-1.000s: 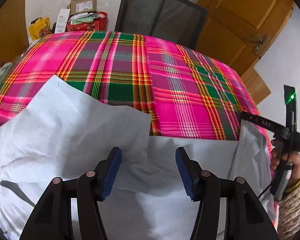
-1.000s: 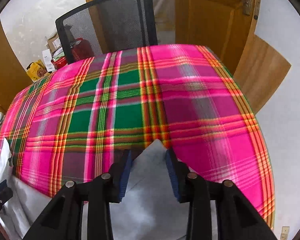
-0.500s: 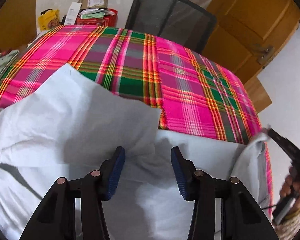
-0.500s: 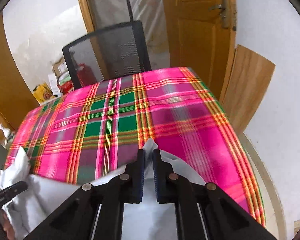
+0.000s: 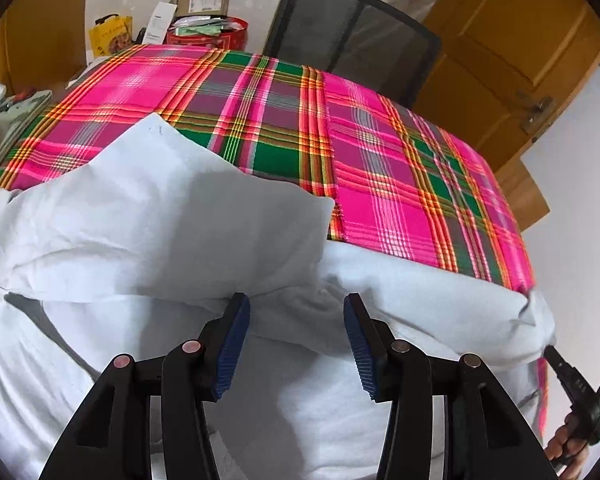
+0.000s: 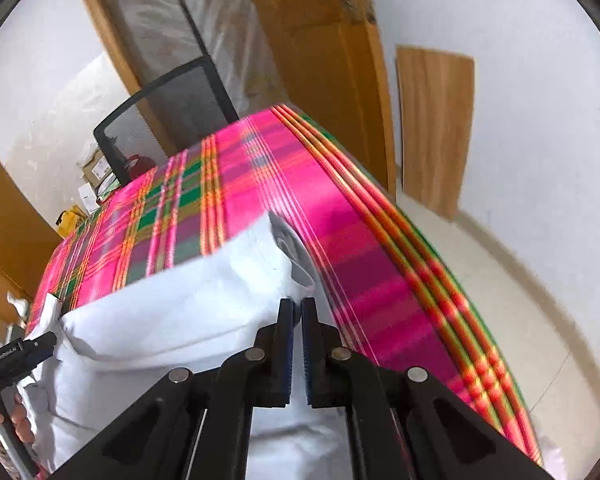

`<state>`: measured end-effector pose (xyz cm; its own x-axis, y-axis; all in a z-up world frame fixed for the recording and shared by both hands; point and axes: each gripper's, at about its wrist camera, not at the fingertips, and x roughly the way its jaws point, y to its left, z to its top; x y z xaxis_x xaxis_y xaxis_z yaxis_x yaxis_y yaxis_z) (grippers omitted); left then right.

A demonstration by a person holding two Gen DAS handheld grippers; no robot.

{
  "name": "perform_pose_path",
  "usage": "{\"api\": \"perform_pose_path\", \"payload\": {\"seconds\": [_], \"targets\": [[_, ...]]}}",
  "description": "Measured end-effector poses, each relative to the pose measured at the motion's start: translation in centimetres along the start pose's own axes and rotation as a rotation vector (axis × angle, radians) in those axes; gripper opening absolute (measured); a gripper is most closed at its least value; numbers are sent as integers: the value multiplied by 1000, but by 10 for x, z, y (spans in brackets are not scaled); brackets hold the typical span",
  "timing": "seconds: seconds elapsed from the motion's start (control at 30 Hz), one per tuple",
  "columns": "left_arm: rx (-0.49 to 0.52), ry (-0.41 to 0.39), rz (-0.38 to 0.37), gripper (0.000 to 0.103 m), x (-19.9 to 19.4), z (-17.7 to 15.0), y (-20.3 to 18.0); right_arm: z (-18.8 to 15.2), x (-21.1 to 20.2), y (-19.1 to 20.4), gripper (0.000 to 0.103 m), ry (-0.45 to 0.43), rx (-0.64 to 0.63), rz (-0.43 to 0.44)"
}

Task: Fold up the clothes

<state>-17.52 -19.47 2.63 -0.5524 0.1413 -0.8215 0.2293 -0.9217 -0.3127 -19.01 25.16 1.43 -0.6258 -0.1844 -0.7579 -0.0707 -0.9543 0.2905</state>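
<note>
The white garment [image 5: 148, 240] is lying on the plaid tablecloth [image 5: 380, 168]. The right gripper [image 6: 298, 312] is closing, pinching its edge, while the left gripper [image 5: 296, 312] is hovering with jaws spread, fabric bunching between them.

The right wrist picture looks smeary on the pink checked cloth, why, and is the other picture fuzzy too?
Right wrist view: the plaid tablecloth streaks with motion blur, while the right hand-held gripper looks sharp. Left wrist view: crisp; the fisheye lens bends the tablecloth's edges, and the white garment shows soft grey shadows.
</note>
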Motion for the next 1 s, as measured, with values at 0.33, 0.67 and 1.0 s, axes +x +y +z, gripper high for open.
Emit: {"api": "perform_pose_path", "payload": {"seconds": [0.33, 0.67, 1.0], "targets": [[8, -2, 19, 53, 2, -2, -6, -12, -7, -24, 4, -9, 41, 10], [38, -15, 37, 62, 3, -6, -13, 47, 28, -25, 34, 17, -24, 221], [28, -25, 34, 70, 5, -6, -16, 59, 61, -11, 35, 79, -72, 351]]}}
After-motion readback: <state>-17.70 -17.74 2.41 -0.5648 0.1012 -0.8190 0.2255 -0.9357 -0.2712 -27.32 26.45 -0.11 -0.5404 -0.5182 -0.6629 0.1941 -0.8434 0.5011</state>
